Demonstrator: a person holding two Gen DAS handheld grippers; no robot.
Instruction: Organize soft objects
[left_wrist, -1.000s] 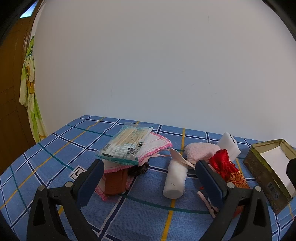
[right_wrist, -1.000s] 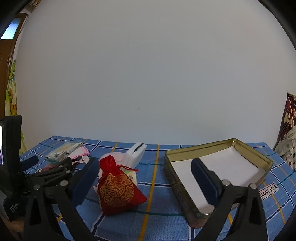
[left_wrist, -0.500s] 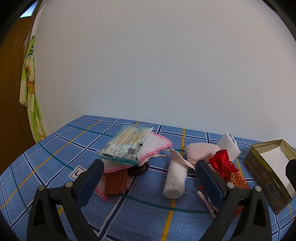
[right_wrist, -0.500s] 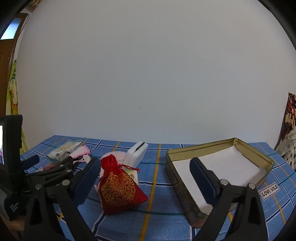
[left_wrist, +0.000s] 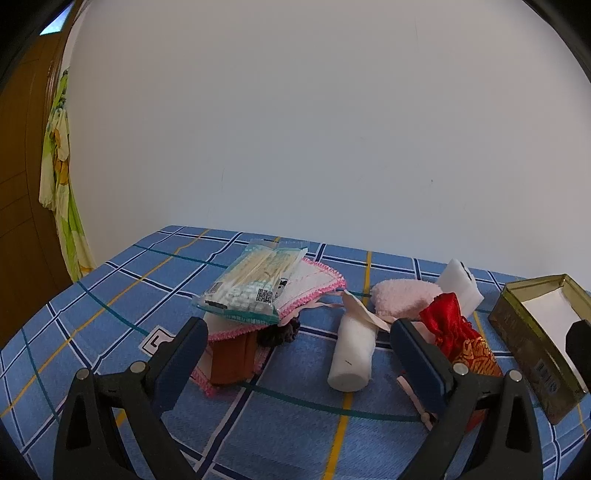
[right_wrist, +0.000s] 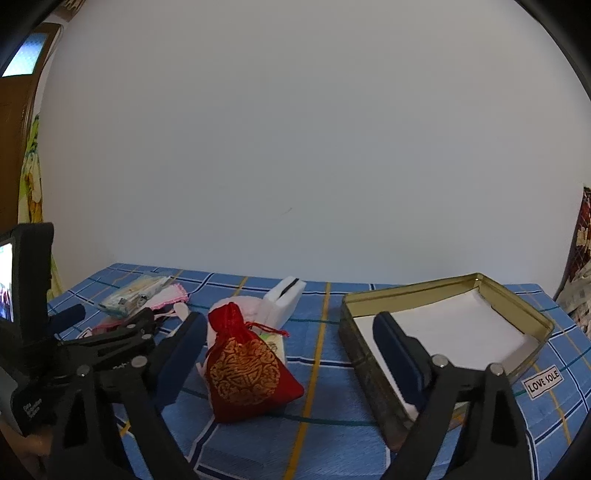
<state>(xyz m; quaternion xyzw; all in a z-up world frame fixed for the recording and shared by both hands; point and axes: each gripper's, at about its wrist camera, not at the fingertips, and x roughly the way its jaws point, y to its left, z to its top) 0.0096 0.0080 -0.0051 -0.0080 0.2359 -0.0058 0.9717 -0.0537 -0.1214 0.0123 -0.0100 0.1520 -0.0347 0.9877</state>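
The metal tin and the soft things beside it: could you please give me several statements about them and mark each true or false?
1. The metal tin holds the red pouch. False: the red pouch lies on the blue checked cloth beside the tin, which holds only a white liner.
2. A pack of cotton swabs lies on top of a pink-edged cloth. True.
3. The right tongs grip the red pouch. False: their jaws are closing but stand apart, with the pouch ahead of them and untouched.
4. The white roll lies on its side. True.
5. The left tongs are open and empty. True.
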